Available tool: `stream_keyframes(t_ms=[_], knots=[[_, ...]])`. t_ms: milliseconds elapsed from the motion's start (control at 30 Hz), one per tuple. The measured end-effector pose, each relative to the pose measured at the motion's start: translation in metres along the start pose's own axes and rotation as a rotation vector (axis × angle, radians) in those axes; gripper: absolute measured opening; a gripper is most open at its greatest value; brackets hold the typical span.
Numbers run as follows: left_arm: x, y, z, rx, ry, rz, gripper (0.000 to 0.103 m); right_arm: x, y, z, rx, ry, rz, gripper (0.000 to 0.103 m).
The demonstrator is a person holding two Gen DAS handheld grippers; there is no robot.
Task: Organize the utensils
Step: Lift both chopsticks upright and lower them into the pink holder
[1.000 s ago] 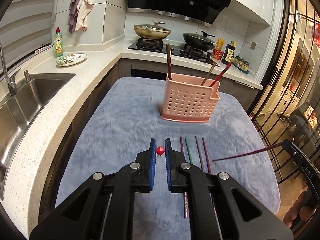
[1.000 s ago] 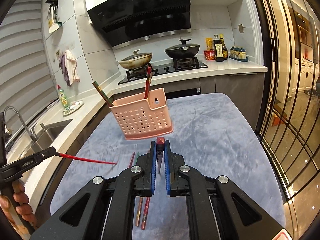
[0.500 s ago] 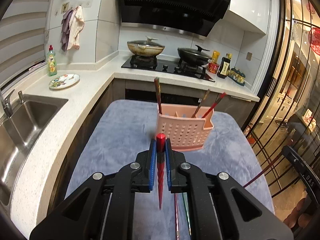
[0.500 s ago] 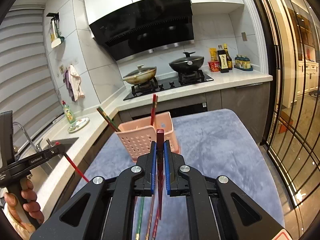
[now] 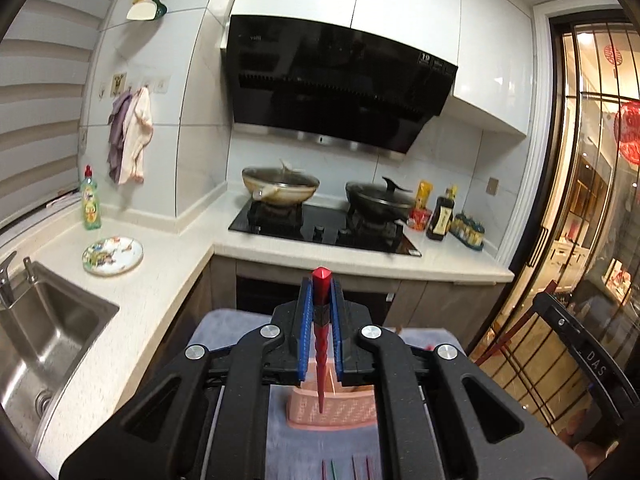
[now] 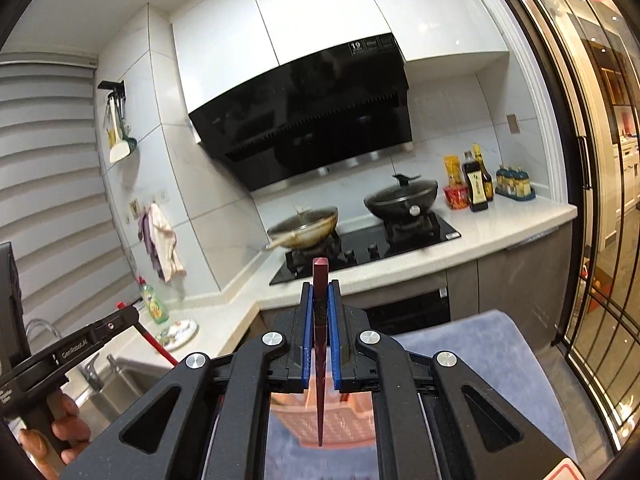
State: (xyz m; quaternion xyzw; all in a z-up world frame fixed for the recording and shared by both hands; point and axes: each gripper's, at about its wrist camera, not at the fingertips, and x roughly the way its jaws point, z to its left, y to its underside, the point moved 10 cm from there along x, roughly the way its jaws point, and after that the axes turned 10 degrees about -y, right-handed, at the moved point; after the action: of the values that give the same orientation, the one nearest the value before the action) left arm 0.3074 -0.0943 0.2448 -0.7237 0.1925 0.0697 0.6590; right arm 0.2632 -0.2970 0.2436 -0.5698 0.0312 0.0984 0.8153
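My left gripper (image 5: 321, 292) is shut on a bright red chopstick (image 5: 320, 360), which hangs tip down over the pink perforated basket (image 5: 344, 412). My right gripper (image 6: 320, 292) is shut on a dark maroon chopstick (image 6: 320, 380), also upright, its tip over the same basket (image 6: 344, 420). Both grippers are held high above the table. A few loose chopsticks (image 5: 348, 468) lie on the blue-grey cloth (image 5: 288, 440) at the bottom edge. The right wrist view shows the left gripper (image 6: 128, 316) at the far left with a person's hand (image 6: 64, 436) on its handle.
A steel sink (image 5: 48, 328), a patterned plate (image 5: 113, 256) and a green soap bottle (image 5: 91, 200) sit on the counter to the left. Beyond the table stands a stove (image 5: 324, 228) with two pans. Sauce bottles (image 5: 440, 216) and a glass door (image 5: 592, 240) are on the right.
Both grippers have risen well above the table with their chopsticks. The chopsticks have swung from lying toward the side to hanging tip down over the basket, which now sits low in both views.
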Motion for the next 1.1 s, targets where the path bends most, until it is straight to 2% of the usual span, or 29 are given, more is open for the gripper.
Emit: stream_keyframes(t_ms=[167, 433, 800, 967, 1033, 1100], knots=[[0.031, -0.012, -0.002, 0.001, -0.025, -0.017, 0.009, 0.039, -0.01, -0.004, 0.004, 0.007, -0.005, 0.007], [0.075, 0.008, -0.005, 0.026, -0.044, 0.019, 0.009, 0.086, 0.028, -0.023, 0.005, 0.039, 0.077, 0.007], [0.102, 0.053, 0.003, 0.018, -0.047, 0.113, 0.009, 0.102, 0.083, -0.039, 0.007, 0.058, 0.183, 0.007], [0.102, 0.063, 0.005, 0.022, -0.051, 0.126, 0.01, 0.1, 0.092, -0.038, 0.002, 0.055, 0.202, 0.009], [0.1, 0.064, 0.005, 0.019, -0.051, 0.132, 0.013, 0.095, 0.089, -0.036, -0.001, 0.056, 0.196, 0.011], [0.096, 0.064, 0.007, 0.012, -0.054, 0.132, 0.024, 0.09, 0.086, -0.035, 0.001, 0.054, 0.191, 0.011]])
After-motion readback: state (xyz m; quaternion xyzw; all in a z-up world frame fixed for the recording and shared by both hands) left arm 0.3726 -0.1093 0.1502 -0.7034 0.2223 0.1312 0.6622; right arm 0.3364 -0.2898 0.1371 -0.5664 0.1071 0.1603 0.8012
